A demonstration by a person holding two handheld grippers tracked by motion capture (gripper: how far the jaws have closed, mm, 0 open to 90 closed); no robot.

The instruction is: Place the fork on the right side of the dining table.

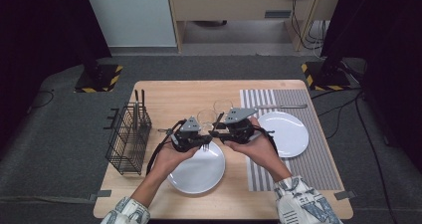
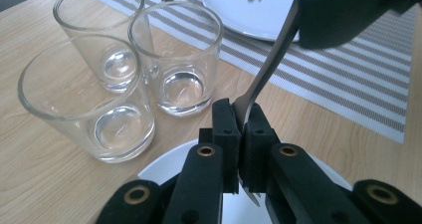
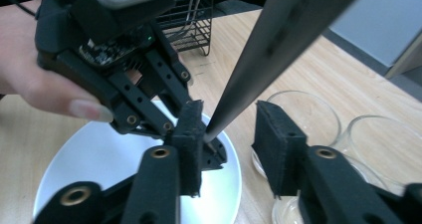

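- The two hands have met over the middle of the counter (image 1: 164,92), just above the near white plate (image 1: 196,176), and a fork (image 2: 266,69) runs between the two tools.
- The left gripper (image 2: 240,115) has its jaws pressed together on the fork near the tine end; the tines poke out below the pads, over the plate.
- The handle slants up from there toward the right gripper (image 3: 231,134), whose jaws stand spread on either side of the handle, one pad almost against it, not clamping from what I can see.
- Judging by the look, the fork is thin polished metal: light, stiff, and slick against foam pads, so it could swivel if pinched at one narrow point. The flat of the handle, taken across its wide faces, seems the safest hold.
- Three empty glasses (image 2: 174,55) stand close together just beyond the grippers; they are fragile, and a swinging handle could knock them.
- A wire cutlery basket (image 1: 128,134) stands at the left edge of the counter; a second plate (image 1: 286,134) rests on a striped mat (image 1: 318,164) to the right.
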